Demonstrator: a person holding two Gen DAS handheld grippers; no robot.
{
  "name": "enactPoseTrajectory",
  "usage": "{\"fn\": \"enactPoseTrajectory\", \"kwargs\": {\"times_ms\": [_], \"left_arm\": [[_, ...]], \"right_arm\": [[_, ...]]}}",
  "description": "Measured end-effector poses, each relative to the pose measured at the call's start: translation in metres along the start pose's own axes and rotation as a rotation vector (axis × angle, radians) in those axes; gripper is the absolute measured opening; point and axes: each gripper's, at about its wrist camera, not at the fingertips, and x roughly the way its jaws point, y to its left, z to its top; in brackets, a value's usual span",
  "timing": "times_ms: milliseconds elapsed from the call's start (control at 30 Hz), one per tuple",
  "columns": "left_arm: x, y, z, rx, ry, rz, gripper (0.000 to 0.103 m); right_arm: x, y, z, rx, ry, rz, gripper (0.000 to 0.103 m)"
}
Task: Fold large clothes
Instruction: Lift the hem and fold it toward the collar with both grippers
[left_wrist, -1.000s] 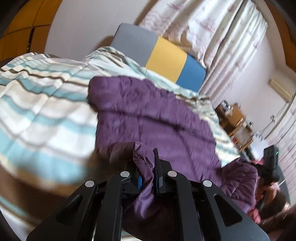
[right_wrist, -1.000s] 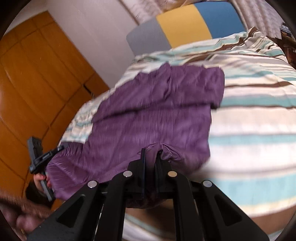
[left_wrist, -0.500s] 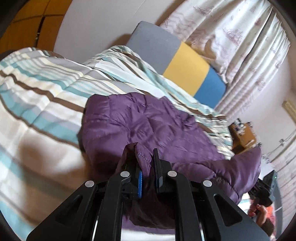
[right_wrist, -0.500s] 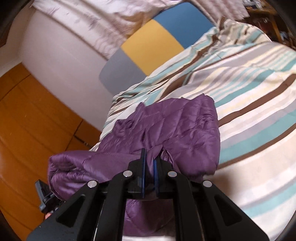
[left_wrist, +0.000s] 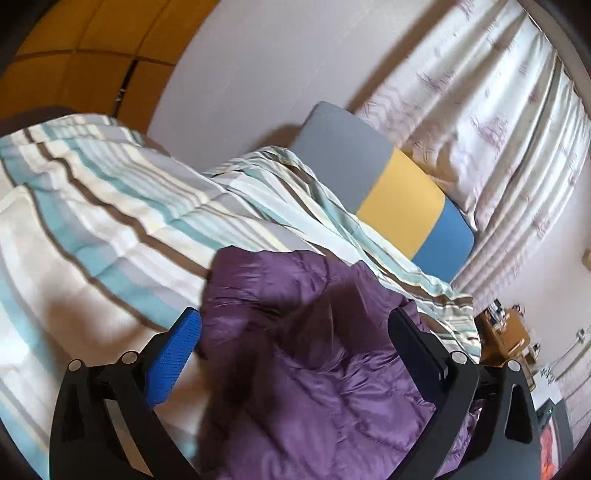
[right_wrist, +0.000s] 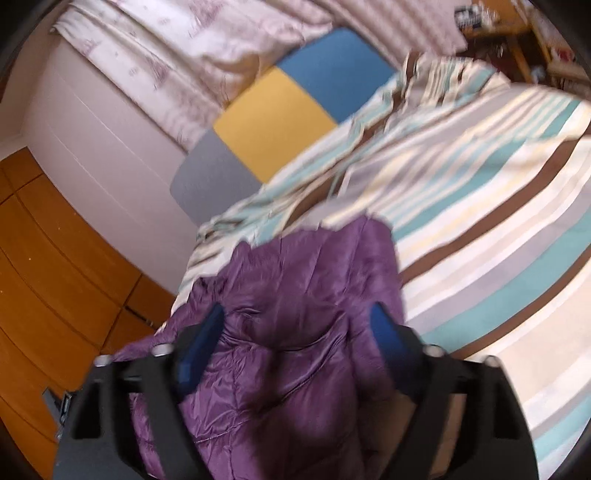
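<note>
Purple quilted jacket (left_wrist: 314, 369) lying folded on the striped duvet (left_wrist: 92, 229), filling the lower centre of the left wrist frame and spreading toward the lower right. Left gripper (left_wrist: 295, 332) hovering over it with jaws spread wide, holding nothing; blue-padded finger (left_wrist: 173, 358) sitting at lower left over the duvet beside the jacket's edge, dark finger (left_wrist: 413, 350) sitting at lower right over the purple fabric. Tri-colour headboard cushion (left_wrist: 388, 192), grey, yellow and blue, leaning against the wall in the upper centre. Patterned curtain (left_wrist: 498, 122) hanging at upper right. Wooden side table (left_wrist: 502, 332) showing at right edge.

Right wrist frame somewhat blurred. Same jacket (right_wrist: 303, 314) occupying the lower centre, its upper edge reaching mid-frame, its lower part running under the tool body. Right gripper (right_wrist: 295, 325) also standing wide apart, gripping nothing, both blue fingers (right_wrist: 203, 339) poised above the purple fabric. Striped duvet (right_wrist: 480, 184) filling the right half. Cushion (right_wrist: 280, 118) lying in the upper centre, wooden wardrobe panels (right_wrist: 55, 277) covering the left side.
</note>
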Motion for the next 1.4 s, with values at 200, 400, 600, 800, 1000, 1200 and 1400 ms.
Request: {"fn": "enactPoseTrajectory", "kwargs": {"times_ms": [200,400,600,800,1000,1200,1400], "left_arm": [[0.017,0.024,-0.029,-0.006,0.124,0.070,0.100],[0.049,0.005,-0.050,0.101,0.230,0.148,0.098],[0.046,-0.016,-0.067,0.222,0.323,0.084,0.050],[0.018,-0.011,-0.080,0.262,0.362,0.022,0.038],[-0.028,-0.008,-0.110,0.289,0.376,-0.001,0.038],[-0.062,-0.009,-0.134,0.306,0.373,-0.025,0.040],[-0.092,-0.009,-0.125,0.332,0.274,0.028,0.082]], "right_arm": [[0.005,-0.012,-0.019,0.006,0.088,-0.072,0.101],[0.041,-0.004,-0.035,-0.020,0.172,-0.084,0.069],[0.049,-0.003,-0.045,-0.024,0.248,-0.026,0.034],[0.031,-0.006,-0.049,-0.034,0.280,0.033,0.026],[-0.010,-0.013,-0.064,-0.036,0.319,0.079,0.026],[-0.047,-0.017,-0.080,-0.081,0.342,0.068,0.034],[-0.080,-0.014,-0.069,-0.134,0.266,-0.018,0.058]]}}
